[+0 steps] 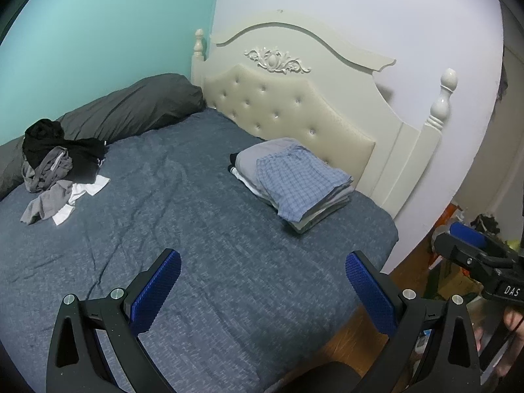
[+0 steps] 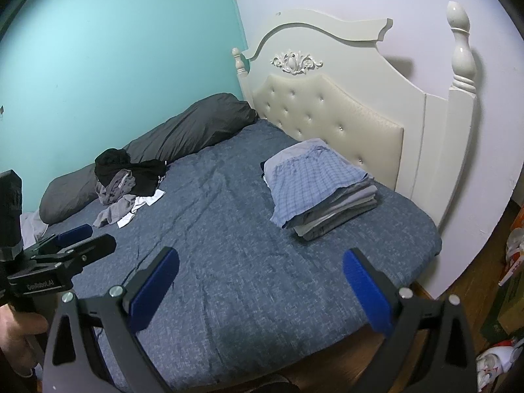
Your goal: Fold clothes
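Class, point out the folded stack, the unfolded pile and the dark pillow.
folded stack (image 1: 303, 181), left wrist view, on its top plaid garment.
unfolded pile (image 1: 62, 163), left wrist view, on its black garment.
dark pillow (image 2: 199, 124), right wrist view, on its middle.

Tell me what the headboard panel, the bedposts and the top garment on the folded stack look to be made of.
Headboard panel: cream padded upholstery, likely faux leather, judging by its soft sheen and button tufting.
Bedposts: glossy cream-painted turned wood, or possibly moulded; highlights show on the finial.
Top garment: thin woven fabric, probably cotton, in a matte blue plaid that drapes limply over the folded stack.
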